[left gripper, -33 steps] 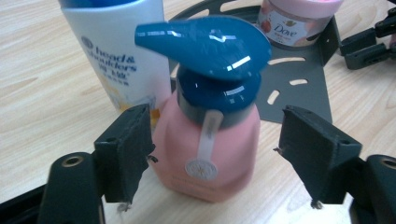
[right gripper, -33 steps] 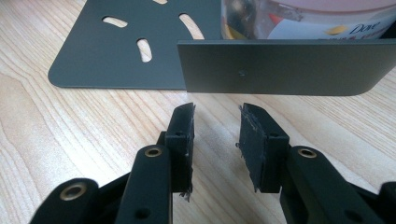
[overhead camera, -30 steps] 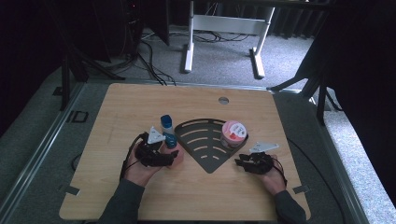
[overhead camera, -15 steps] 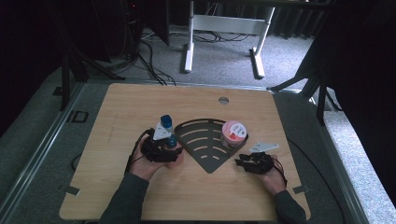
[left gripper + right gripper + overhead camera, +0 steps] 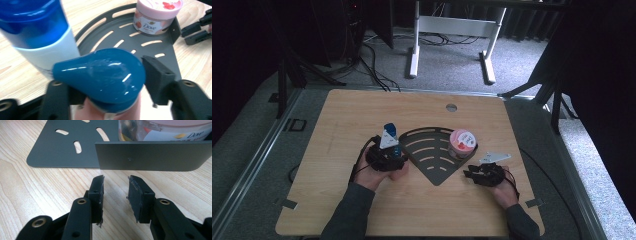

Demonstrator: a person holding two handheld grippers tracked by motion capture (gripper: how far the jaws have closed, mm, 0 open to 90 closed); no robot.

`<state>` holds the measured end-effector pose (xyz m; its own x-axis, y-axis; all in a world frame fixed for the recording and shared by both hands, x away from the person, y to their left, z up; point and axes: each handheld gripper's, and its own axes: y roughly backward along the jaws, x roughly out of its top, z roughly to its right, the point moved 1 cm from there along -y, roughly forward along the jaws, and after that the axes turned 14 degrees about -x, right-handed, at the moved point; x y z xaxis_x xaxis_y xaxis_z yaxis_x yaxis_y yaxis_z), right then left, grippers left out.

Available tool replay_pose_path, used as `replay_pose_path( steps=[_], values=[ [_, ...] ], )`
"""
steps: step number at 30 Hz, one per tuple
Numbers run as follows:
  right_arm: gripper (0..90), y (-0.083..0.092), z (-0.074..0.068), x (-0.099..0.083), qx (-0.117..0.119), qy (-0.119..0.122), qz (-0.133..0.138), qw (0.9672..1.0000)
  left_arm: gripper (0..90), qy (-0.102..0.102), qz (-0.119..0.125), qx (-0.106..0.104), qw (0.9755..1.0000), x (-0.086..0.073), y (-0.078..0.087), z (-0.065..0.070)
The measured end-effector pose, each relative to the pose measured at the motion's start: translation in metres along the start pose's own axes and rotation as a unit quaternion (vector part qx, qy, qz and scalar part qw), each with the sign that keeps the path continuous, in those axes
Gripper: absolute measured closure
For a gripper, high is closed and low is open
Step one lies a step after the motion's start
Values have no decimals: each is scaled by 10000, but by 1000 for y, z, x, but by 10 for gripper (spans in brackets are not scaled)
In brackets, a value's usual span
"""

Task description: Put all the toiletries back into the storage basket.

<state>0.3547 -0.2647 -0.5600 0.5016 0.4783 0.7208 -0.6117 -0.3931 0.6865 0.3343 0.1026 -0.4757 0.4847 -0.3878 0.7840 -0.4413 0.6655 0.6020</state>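
The left gripper (image 5: 388,150) sits at the left edge of the dark grey fan-shaped slotted metal shelf (image 5: 432,160), the person's left hand (image 5: 377,172) wrapped round its body from below and the forearm running in from the table's near edge. Its jaws have just been closing, and in the left gripper view a glossy teal drop-shaped bottle (image 5: 102,75) lies between them; the right pad seems to touch it, but whether both press I cannot tell. Just beyond the jaws, to their left, stands a white bottle with a clear blue cap (image 5: 37,32), tilted and touching the teal one.

The right gripper (image 5: 477,172) rests low on the light wooden table (image 5: 362,115) at the shelf's right side, the right hand (image 5: 502,192) behind it, wrist angled inward. Its jaws stand narrowly apart with nothing between them, pointing at the shelf's upright rim just ahead. Behind that rim, on the shelf, stands a pink-lidded Dove jar (image 5: 462,142).
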Motion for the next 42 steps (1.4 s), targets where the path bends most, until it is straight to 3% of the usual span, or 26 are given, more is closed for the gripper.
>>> replay_pose_path(
  steps=[3,25,42],
  values=[
    [650,0,0,0,1,-5,0,10000,516,91,64,-6,9999,0,3,-3],
    [651,0,1,0,4,-2,5,10000,531,-74,-118,30,9999,1,6,12],
    [651,0,1,0,7,-3,10,10000,531,-272,-148,-475,9984,12,0,36]
  ],
)
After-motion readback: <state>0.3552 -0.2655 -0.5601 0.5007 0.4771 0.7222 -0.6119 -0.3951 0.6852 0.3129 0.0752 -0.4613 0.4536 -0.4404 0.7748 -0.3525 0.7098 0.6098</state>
